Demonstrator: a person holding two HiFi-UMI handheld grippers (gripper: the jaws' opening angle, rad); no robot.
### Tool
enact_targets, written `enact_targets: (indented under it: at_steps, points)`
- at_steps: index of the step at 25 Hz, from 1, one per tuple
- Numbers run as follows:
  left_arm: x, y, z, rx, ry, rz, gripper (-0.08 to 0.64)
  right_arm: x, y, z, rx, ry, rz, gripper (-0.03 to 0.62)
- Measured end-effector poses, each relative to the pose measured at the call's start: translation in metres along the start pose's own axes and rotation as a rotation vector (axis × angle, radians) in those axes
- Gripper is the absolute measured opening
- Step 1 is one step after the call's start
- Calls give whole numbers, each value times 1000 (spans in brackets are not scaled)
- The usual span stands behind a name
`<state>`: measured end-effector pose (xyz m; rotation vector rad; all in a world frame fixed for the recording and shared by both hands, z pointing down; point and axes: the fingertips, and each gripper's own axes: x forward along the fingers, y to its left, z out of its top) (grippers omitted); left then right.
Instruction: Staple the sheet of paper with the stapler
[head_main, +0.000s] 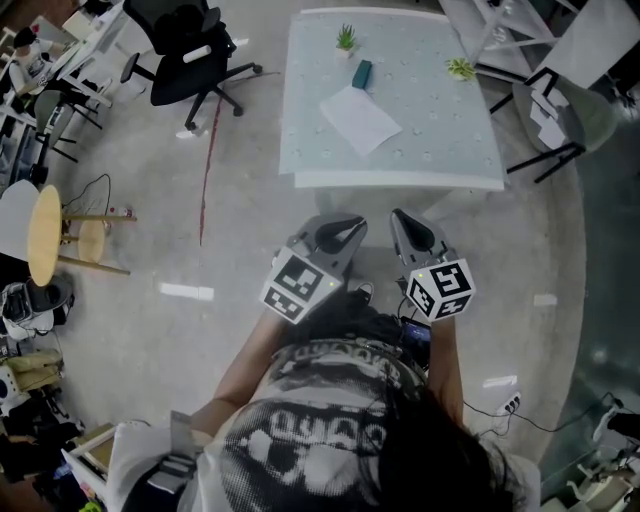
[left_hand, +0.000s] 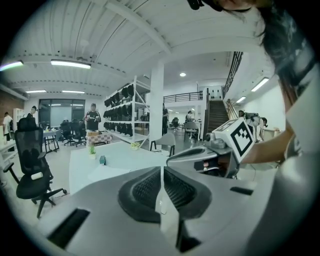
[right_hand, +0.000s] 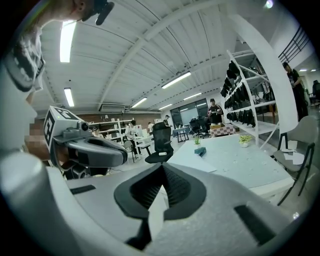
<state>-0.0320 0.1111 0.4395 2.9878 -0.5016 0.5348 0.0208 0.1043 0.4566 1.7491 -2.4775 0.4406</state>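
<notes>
A white sheet of paper (head_main: 360, 120) lies on the pale table (head_main: 440, 150), with a small teal stapler (head_main: 362, 73) just behind its far corner. Both grippers hang side by side in the air in front of the table's near edge, well short of it. My left gripper (head_main: 349, 226) is shut with nothing between its pads. My right gripper (head_main: 405, 222) is shut and empty too. In the left gripper view the stapler (left_hand: 102, 160) and the paper (left_hand: 107, 173) lie far ahead beyond the closed left gripper (left_hand: 161, 170). The right gripper view shows the stapler (right_hand: 201, 151) and paper (right_hand: 192, 163) past the right gripper (right_hand: 162, 167).
Two small potted plants (head_main: 346, 38) (head_main: 461, 68) stand on the table's far side. A black office chair (head_main: 195, 60) is at the back left, wooden stools (head_main: 45, 235) at the left, a grey chair (head_main: 560, 120) at the table's right. Shelves and people stand far off.
</notes>
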Motion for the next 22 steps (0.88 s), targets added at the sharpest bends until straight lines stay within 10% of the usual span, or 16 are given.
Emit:
enact_targets:
  at_steps: [22]
  points:
    - [6,-21,0,15,-1,-5,16,-19,-5,-3,-12,4,2,-12]
